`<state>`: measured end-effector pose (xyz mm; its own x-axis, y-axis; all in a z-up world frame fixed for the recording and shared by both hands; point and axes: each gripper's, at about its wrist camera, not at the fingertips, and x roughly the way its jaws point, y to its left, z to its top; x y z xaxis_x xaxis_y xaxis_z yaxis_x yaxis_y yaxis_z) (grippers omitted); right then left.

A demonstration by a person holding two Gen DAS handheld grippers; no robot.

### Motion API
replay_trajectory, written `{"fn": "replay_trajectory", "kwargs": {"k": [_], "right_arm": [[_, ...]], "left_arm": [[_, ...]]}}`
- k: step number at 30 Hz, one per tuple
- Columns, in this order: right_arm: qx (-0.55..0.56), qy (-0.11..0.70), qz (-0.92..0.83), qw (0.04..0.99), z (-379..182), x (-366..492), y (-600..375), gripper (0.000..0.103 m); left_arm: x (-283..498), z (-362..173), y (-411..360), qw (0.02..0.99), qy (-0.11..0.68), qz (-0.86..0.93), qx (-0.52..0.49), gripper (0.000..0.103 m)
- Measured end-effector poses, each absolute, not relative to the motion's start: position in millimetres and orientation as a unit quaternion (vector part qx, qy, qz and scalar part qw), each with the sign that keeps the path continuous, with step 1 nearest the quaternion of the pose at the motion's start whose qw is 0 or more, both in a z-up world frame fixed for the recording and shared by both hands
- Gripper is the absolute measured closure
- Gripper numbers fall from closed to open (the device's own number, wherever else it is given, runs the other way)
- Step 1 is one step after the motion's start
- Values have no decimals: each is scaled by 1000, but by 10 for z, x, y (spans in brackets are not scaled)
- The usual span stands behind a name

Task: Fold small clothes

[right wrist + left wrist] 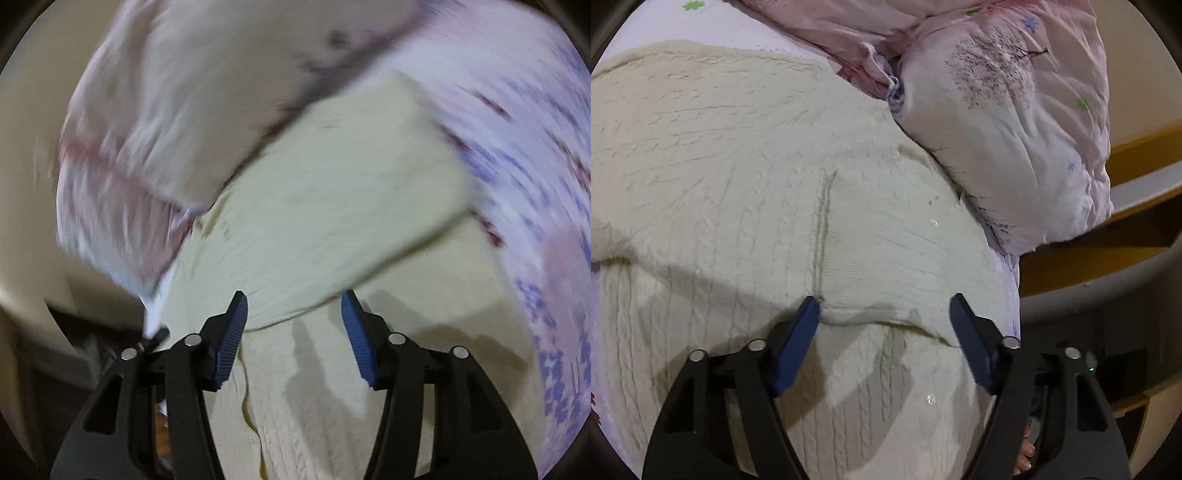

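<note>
One cream cable-knit sweater (746, 177) lies spread on a bed, covering most of the sheet (713, 22), which is pale lilac with small green and purple flower prints. In the left wrist view its long axis runs from the near edge up toward the far left. A smoother-knit panel is folded over the ribbed cable body, and the folded edge runs left to right just beyond the fingertips. A single straight seam runs from the fold away toward the far side. Two tiny clear beads or buttons glint on the knit.

The left gripper (884, 308) has its two blue ribbed fingers (796, 347) spread apart above the fold. The left fingertip sits at the fold's edge where the seam ends; whether it touches cannot be told. Nothing is clamped between them.

The right gripper (293, 304) is released too, its two blue fingers (231, 339) apart over the sweater (332, 192) with only flat knit beneath. That view is blurred by motion.

One puffy pink-and-white duvet (1015, 110), printed with dark branching trees, is bunched at the far right, its edge resting on the sweater. Beyond it stands yellow wooden furniture (1137, 155).
</note>
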<state>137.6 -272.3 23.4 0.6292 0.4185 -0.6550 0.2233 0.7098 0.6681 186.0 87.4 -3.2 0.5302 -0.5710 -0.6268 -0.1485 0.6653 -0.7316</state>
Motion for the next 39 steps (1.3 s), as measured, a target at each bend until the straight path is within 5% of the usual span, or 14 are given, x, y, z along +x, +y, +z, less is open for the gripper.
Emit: {"fn": "replay_trajectory", "kwargs": {"k": [9,12,14,20,29,34,39], "right_arm": [[436,363,-5,824,98,1482,-3029,63],[426,352,-25,833,96,1567,-3010,77],[401,340,-25,850,150,1555,-2964,96],[322,273,-24,906,445,1275,-2815,98],[313,360,-41,878,115,1218,-2775,97],[385,340,-27,858,115,1246,-2982,67],[448,315,-8,837,113,1427,-3123,67]], "left_arm": [[2074,-103,834,786,482,-119,-368,79],[2183,-60,775,800,480,-124,-339,96],[2246,48,747,819,465,-123,-312,97],[2121,411,883,876,394,-124,-250,98],[2051,66,1011,858,454,-88,-223,98],[2059,100,1020,861,443,-89,-233,98],[2182,175,979,866,432,-85,-238,98]]}}
